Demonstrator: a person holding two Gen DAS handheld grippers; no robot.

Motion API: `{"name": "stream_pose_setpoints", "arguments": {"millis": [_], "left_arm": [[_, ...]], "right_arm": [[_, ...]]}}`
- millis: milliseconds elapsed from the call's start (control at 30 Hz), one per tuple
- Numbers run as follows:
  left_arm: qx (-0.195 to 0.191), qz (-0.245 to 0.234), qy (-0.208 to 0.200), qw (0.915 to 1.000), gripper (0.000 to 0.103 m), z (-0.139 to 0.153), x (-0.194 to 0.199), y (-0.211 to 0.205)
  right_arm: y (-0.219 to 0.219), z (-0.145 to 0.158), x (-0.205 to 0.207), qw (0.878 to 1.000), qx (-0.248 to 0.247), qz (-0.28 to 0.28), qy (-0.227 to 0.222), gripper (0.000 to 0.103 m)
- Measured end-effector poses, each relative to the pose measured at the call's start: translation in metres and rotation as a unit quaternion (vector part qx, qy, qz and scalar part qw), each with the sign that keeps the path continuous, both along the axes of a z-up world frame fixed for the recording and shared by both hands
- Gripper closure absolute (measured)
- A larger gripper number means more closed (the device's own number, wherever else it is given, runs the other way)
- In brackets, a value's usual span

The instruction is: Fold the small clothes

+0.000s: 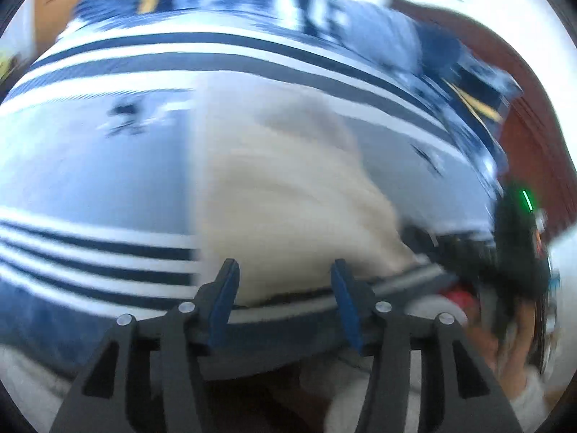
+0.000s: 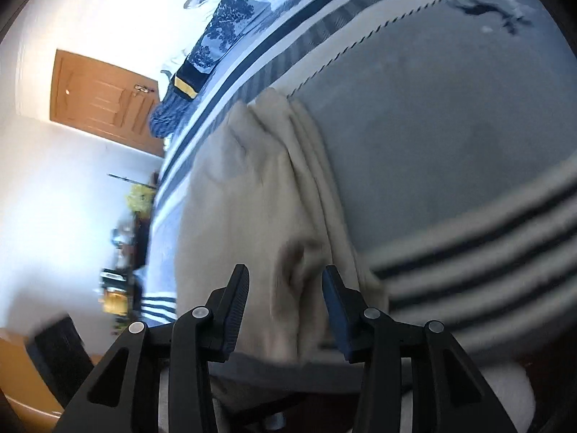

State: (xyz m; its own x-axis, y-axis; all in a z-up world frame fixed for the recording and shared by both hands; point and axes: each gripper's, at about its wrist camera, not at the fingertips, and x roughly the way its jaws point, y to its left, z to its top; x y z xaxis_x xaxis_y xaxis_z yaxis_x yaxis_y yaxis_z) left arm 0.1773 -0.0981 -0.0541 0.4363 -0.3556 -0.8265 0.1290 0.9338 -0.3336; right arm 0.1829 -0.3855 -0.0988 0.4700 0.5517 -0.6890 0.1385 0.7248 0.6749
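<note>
Beige cloth [image 1: 288, 195], the small garment to fold, lies bunched on a bed cover [image 1: 90, 180] with grey-blue panel and navy/white stripes. Left wrist view is motion-blurred; cloth fills the centre and runs down to 6 o'clock, right above the left gripper [image 1: 285, 288]. Its jaws stand apart, blue pads visible, nothing pinched; cloth edge sits just beyond the tips, contact cannot be told through the blur.

Right wrist view is sharper: same cloth [image 2: 259, 198] runs from about 12 o'clock down to 6, with long pleats along its 2 o'clock side and a puckered lump near the right gripper [image 2: 285, 306]. Jaws apart here too, cloth lying between and beyond the tips, not clamped. Both sets point down at the near edge, likely placed to take two points of that edge so it can be lifted and laid over evenly.

Right gripper's body with a green light [image 1: 526, 200] shows at 3 o'clock in the left view, so the two tools work close together. Blue patterned pillows [image 2: 223, 29] with a yellow band sit at 12 o'clock, far end of the bed; wooden door [image 2: 104, 101] at 10 o'clock.

Judgement: fold not done, cloth wrinkled; needs flattening before a clean crease. Risk: pinching the bed cover along with the cloth.
</note>
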Motion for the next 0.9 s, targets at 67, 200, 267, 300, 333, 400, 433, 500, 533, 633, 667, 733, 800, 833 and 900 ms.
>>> {"name": "stream_pose_setpoints", "arguments": {"millis": [67,200,267,300,333,400,433,500,533,633,667,733,800,833,900], "left_arm": [[-0.018,0.041,0.016,0.9989,0.036,-0.006,0.01,0.024],[-0.056,0.074,0.048,0.9945,0.035,-0.016,0.025,0.048],[-0.072,0.083,0.06,0.9922,0.035,-0.02,0.022,0.054],[-0.074,0.083,0.062,0.9918,0.035,-0.022,0.025,0.05],[-0.075,0.077,0.067,0.992,0.035,-0.025,0.026,0.047],[-0.059,0.061,0.079,0.9932,0.035,-0.033,0.02,0.043],[-0.046,0.055,0.087,0.9936,0.035,-0.041,0.017,0.04],[-0.043,0.057,0.103,0.9922,0.035,-0.049,0.014,0.037],[-0.054,0.059,0.109,0.9908,0.035,-0.052,0.014,0.039],[-0.075,0.067,0.11,0.9888,0.035,-0.052,0.018,0.042],[-0.075,0.068,0.109,0.9888,0.035,-0.051,0.02,0.042],[-0.078,0.07,0.104,0.9891,0.035,-0.043,0.025,0.044],[-0.083,0.073,0.096,0.9892,0.035,-0.036,0.032,0.047],[-0.086,0.075,0.094,0.989,0.034,-0.032,0.037,0.049],[-0.094,0.073,0.093,0.9886,0.034,-0.027,0.055,0.05]], "right_arm": [[0.017,0.004,-0.009,0.998,-0.054,0.02,-0.008,0.057],[0.033,-0.012,-0.004,0.993,-0.098,0.056,0.019,0.077],[0.028,-0.015,0.0,0.994,-0.091,0.047,0.025,0.098],[0.024,-0.009,-0.004,0.995,-0.092,0.033,0.011,0.098],[0.018,0.003,-0.012,0.994,-0.104,0.01,-0.013,0.099],[0.012,0.005,-0.019,0.992,-0.125,-0.007,-0.013,0.099],[0.012,-0.003,-0.017,0.991,-0.13,-0.003,0.009,0.099],[0.021,-0.023,-0.005,0.989,-0.134,0.03,0.058,0.098],[0.023,-0.023,-0.003,0.987,-0.149,0.026,0.061,0.098],[0.027,-0.014,-0.008,0.985,-0.161,0.033,0.049,0.094],[0.029,-0.015,-0.007,0.985,-0.16,0.039,0.056,0.093],[0.025,-0.017,-0.01,0.986,-0.151,0.036,0.066,0.088],[0.013,-0.002,-0.016,0.992,-0.124,0.015,0.035,0.077],[0.007,0.007,-0.021,0.994,-0.109,0.004,0.014,0.051],[-0.004,0.026,-0.026,0.995,-0.094,-0.008,-0.02,0.024]]}}
